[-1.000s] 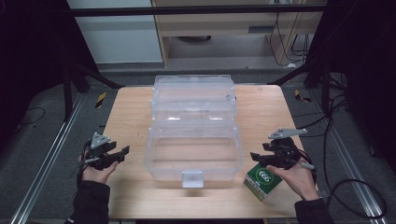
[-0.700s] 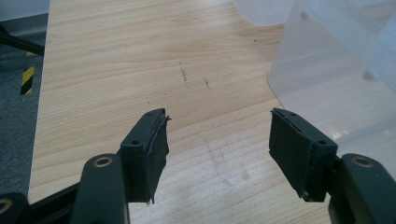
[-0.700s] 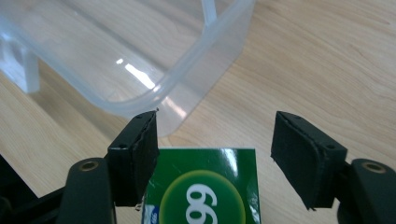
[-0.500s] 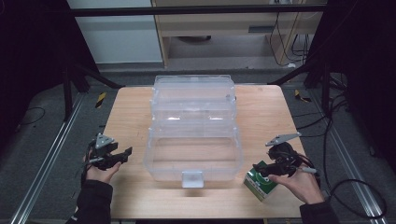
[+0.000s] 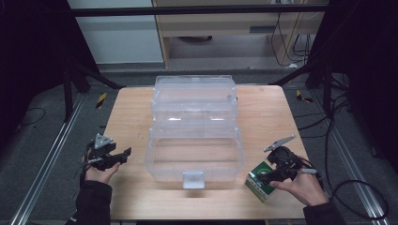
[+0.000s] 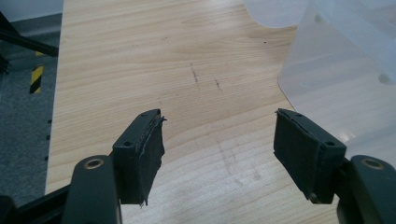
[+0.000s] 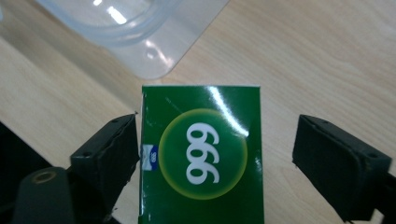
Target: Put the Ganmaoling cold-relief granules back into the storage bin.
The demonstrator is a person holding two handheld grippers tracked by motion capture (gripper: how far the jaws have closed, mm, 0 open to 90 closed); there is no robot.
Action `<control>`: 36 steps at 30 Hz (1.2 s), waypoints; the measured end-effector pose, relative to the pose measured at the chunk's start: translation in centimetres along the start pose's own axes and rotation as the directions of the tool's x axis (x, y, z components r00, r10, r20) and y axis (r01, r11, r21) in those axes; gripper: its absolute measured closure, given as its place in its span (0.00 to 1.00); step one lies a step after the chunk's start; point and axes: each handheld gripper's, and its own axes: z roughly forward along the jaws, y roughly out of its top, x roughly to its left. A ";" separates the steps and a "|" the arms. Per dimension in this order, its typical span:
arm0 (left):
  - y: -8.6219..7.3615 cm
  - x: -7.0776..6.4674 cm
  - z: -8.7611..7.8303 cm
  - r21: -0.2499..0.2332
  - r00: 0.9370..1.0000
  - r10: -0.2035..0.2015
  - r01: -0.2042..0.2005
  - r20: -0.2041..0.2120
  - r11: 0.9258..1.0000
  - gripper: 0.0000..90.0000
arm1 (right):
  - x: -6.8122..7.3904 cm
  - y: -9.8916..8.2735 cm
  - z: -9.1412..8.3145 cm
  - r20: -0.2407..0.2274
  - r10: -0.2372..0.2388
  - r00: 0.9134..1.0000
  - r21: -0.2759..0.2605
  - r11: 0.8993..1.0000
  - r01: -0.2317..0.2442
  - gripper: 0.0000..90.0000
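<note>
Our right gripper (image 7: pixel 217 154) has just been opening its jaws around the green box (image 7: pixel 201 154), which lies between them, long side pointing ahead, one jaw close, one apart.

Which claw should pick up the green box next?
The right claw, probably. Its jaws, which have just been opening, stand either side of the green box, one jaw close against its edge. The left claw is open over bare table, across the clear bin.
</note>
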 end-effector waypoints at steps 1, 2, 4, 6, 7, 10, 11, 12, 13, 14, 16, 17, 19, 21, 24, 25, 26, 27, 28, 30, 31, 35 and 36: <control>0.1 0.0 -0.1 -0.005 1.000 -0.001 0.001 -0.002 1.000 0.36 | 0.0 0.0 0.1 -0.002 -0.002 1.000 0.009 1.000 0.002 0.13; 0.1 0.1 -0.1 -0.007 1.000 -0.002 0.002 -0.002 1.000 0.36 | 0.1 0.0 0.2 -0.005 -0.004 1.000 0.022 1.000 0.004 0.12; 0.0 0.1 0.0 -0.006 1.000 -0.009 0.009 0.002 1.000 0.36 | 0.2 0.0 0.5 -0.006 -0.011 1.000 0.038 0.999 0.011 0.12; -0.1 -0.1 0.3 0.004 1.000 -0.003 0.003 0.009 1.000 0.35 | 0.4 0.1 0.8 -0.010 -0.013 1.000 0.042 0.999 0.014 0.11; -0.1 -0.1 0.3 0.011 1.000 0.003 -0.003 0.011 1.000 0.35 | 0.4 0.1 0.9 -0.012 -0.014 1.000 0.052 0.999 0.015 0.10; -0.2 -0.1 0.5 0.014 1.000 0.007 -0.007 0.010 1.000 0.35 | 0.4 0.2 1.3 -0.018 -0.024 1.000 0.068 0.997 0.025 0.09; -0.2 -0.1 0.5 0.016 1.000 0.008 -0.008 0.009 1.000 0.35 | 0.5 0.2 1.4 -0.022 -0.019 1.000 0.075 0.997 0.021 0.09; -0.3 -0.1 0.5 0.018 1.000 0.009 -0.009 0.007 1.000 0.35 | 0.5 0.2 1.4 -0.025 -0.019 1.000 0.078 0.997 0.021 0.09; -0.3 -0.1 0.4 0.017 1.000 0.008 -0.008 0.006 1.000 0.35 | 0.4 0.1 1.6 -0.024 -0.023 0.999 0.086 0.996 0.025 0.09; -0.3 -0.1 0.4 0.017 1.000 0.008 -0.008 0.006 1.000 0.35 | 0.4 0.1 1.7 -0.023 -0.023 0.999 0.096 0.995 0.025 0.08; -0.2 -0.1 0.4 0.017 1.000 0.009 -0.009 0.006 1.000 0.35 | 0.4 0.0 1.9 -0.027 -0.024 0.999 0.104 0.994 0.026 0.08; -0.2 -0.1 0.4 0.017 1.000 0.010 -0.010 0.007 1.000 0.35 | 0.3 0.0 2.1 -0.028 -0.031 0.999 0.113 0.993 0.034 0.08; -0.2 -0.2 0.5 0.020 1.000 0.014 -0.014 0.010 1.000 0.35 | 0.3 0.0 2.4 -0.032 -0.027 0.999 0.131 0.991 0.031 0.08; -0.3 -0.3 0.5 0.022 1.000 0.017 -0.017 0.010 1.000 0.35 | 0.2 0.0 2.7 -0.029 -0.032 0.999 0.139 0.990 0.036 0.08; -0.3 -0.3 0.6 0.025 1.000 0.019 -0.020 0.011 0.999 0.35 | 0.1 0.0 3.1 -0.034 -0.032 0.999 0.158 0.987 0.037 0.09; -0.3 -0.3 0.6 0.026 1.000 0.019 -0.019 0.012 0.999 0.35 | 0.1 0.1 3.2 -0.034 -0.027 0.999 0.165 0.986 0.032 0.09; -0.3 -0.3 0.6 0.026 1.000 0.019 -0.019 0.012 0.999 0.35 | 0.1 0.1 3.3 -0.036 -0.027 0.999 0.170 0.985 0.033 0.10; -0.3 -0.3 0.6 0.026 1.000 0.020 -0.020 0.013 0.999 0.35 | 0.0 0.1 3.4 -0.038 -0.028 0.999 0.174 0.984 0.035 0.10; -0.3 -0.3 0.6 0.027 1.000 0.021 -0.021 0.013 0.999 0.35 | -0.1 0.1 3.5 -0.044 -0.019 0.999 0.180 0.983 0.026 0.10; -0.3 -0.3 0.6 0.028 1.000 0.023 -0.023 0.014 0.999 0.35 | -0.1 0.1 3.7 -0.049 -0.007 0.999 0.194 0.981 0.016 0.11; -0.3 -0.4 0.6 0.028 1.000 0.024 -0.024 0.013 0.999 0.35 | -0.2 0.1 3.9 -0.053 -0.013 0.999 0.196 0.980 0.023 0.11; -0.3 -0.4 0.7 0.030 0.999 0.027 -0.028 0.016 0.999 0.35 | -0.1 0.2 4.2 -0.064 -0.018 0.998 0.213 0.977 0.031 0.14; -0.3 -0.5 0.7 0.030 1.000 0.026 -0.027 0.016 0.999 0.35 | -0.1 0.2 4.2 -0.060 -0.018 0.998 0.215 0.976 0.030 0.15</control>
